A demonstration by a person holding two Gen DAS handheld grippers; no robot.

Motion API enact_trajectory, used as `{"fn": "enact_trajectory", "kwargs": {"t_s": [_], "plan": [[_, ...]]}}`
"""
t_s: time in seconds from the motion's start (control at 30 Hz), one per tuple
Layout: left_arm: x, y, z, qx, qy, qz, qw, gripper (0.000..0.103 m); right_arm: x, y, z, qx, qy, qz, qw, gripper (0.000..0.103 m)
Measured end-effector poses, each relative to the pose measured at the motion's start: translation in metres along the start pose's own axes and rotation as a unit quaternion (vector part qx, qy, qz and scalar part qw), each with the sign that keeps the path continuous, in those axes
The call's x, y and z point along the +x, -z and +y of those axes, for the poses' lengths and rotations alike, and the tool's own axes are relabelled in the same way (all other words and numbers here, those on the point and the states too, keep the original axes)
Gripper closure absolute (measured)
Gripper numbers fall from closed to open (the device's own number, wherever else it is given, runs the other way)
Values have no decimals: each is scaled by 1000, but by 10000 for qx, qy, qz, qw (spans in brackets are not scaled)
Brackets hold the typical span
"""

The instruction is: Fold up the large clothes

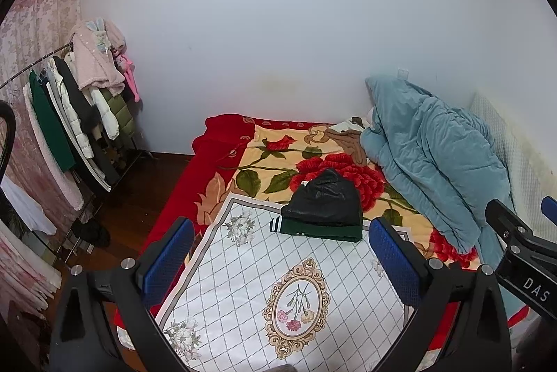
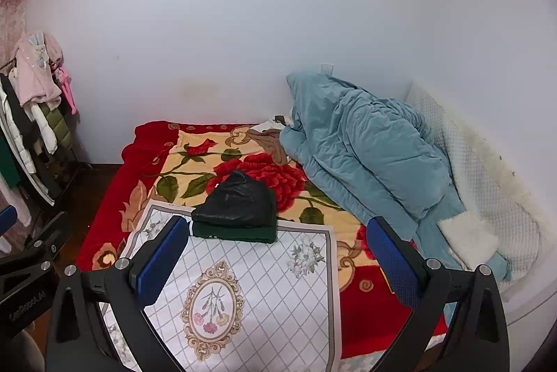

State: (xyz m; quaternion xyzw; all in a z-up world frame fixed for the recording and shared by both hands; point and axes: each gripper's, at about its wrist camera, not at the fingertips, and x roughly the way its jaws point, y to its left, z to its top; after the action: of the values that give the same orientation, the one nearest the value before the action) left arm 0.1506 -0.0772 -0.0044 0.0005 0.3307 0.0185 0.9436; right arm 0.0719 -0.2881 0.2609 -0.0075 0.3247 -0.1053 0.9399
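Note:
A folded black garment (image 1: 325,199) lies on a folded dark green garment (image 1: 323,230) with striped cuffs, at the far edge of a white checked floral mat (image 1: 278,271) on the bed. The same stack shows in the right wrist view: black garment (image 2: 236,202), green garment (image 2: 236,232), mat (image 2: 264,281). My left gripper (image 1: 282,253) is open and empty, held above the mat short of the stack. My right gripper (image 2: 278,253) is open and empty, also above the mat. The right gripper's body (image 1: 522,246) shows at the right edge of the left wrist view.
A red floral blanket (image 1: 271,156) covers the bed. A crumpled blue duvet (image 1: 428,156) lies at the right by the wall, with a white quilted pillow (image 2: 487,163) behind it. A clothes rack (image 1: 80,114) with hanging coats stands left, over dark wooden floor (image 1: 146,191).

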Motion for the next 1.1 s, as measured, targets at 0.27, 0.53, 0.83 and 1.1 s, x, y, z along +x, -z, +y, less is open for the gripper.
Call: {"fn": "enact_trajectory", "kwargs": {"t_s": [0.27, 0.53, 0.83, 1.1], "plan": [[0, 0, 1, 2, 2, 1, 10000, 1, 1, -1, -1, -4, -7, -6, 10000, 0], [0, 1, 1, -3, 0, 3, 10000, 1, -1, 0, -1, 3, -7, -5, 10000, 0], [0, 0, 3, -9, 8, 5, 10000, 1, 0, -4, -1, -26, -39, -17, 10000, 0], [-1, -1, 4, -18, -16, 0, 10000, 1, 0, -3, 0, -27, -41, -14, 10000, 0]]}}
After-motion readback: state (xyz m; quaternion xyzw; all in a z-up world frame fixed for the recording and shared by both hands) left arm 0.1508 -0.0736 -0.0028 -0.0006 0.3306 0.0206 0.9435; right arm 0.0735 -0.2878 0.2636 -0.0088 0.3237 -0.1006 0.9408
